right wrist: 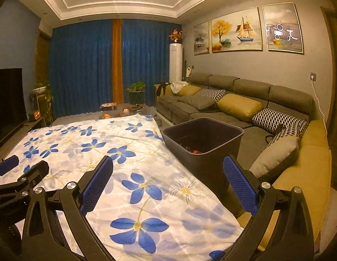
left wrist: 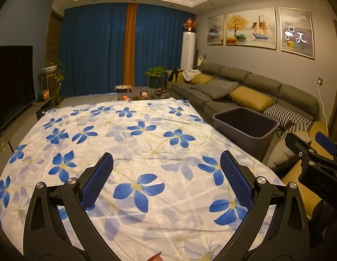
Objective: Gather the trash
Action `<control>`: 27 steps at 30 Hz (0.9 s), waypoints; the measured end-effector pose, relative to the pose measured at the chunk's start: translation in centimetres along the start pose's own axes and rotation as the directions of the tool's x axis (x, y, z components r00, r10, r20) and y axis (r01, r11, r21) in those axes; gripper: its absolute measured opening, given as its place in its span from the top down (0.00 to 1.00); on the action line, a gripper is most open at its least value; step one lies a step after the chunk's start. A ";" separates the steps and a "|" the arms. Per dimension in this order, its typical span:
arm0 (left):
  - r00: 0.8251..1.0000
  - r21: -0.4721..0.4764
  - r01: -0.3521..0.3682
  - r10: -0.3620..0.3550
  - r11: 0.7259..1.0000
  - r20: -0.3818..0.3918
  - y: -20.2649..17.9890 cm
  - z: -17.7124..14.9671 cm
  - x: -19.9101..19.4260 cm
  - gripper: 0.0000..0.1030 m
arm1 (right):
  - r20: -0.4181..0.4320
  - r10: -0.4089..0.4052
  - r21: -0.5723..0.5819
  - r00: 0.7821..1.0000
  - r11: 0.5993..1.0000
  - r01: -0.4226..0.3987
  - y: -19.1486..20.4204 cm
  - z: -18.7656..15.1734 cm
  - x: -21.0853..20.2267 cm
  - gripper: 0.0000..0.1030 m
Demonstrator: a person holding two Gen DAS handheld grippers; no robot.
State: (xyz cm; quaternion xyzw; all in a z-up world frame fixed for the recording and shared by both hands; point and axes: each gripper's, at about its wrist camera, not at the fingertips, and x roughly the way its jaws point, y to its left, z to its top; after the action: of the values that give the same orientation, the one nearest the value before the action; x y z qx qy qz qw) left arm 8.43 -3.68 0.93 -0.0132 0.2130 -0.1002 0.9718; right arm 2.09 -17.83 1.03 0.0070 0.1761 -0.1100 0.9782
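We see no readable text, brand or no. anywhere; white marks on the far right wall painting (left wrist: 296, 32) are only glare.

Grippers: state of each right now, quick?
Left gripper: open, holding nothing, above the floral cloth.
Right gripper: open, holding nothing, near the dark bin.

Left tongs (left wrist: 166, 180) spread wide, blue-padded fingers (left wrist: 96, 180) well apart, nothing between them, pointing forward and slightly down. Right tongs (right wrist: 168, 184) likewise wide apart and empty, angled the same way. Held side by side, each glimpsed at the edge of the other's view.
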 end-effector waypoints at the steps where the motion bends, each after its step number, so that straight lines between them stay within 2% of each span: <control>1: 1.000 0.000 -0.002 0.002 1.000 -0.001 0.1 -0.1 -0.1 0.06 | 0.003 0.001 -0.002 1.000 1.000 -0.001 0.1 0.0 -0.1 0.06; 27: 1.000 -0.014 0.009 -0.009 1.000 0.010 0.2 0.1 -1.5 0.06 | 0.021 0.014 0.006 1.000 1.000 -0.015 0.3 0.1 -1.0 0.05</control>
State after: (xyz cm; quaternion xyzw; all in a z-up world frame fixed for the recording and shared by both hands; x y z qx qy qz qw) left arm 7.19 -3.19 1.65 -0.0214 0.2087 -0.1028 0.9723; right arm 1.26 -17.32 1.46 0.0101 0.1655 -0.1035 0.9807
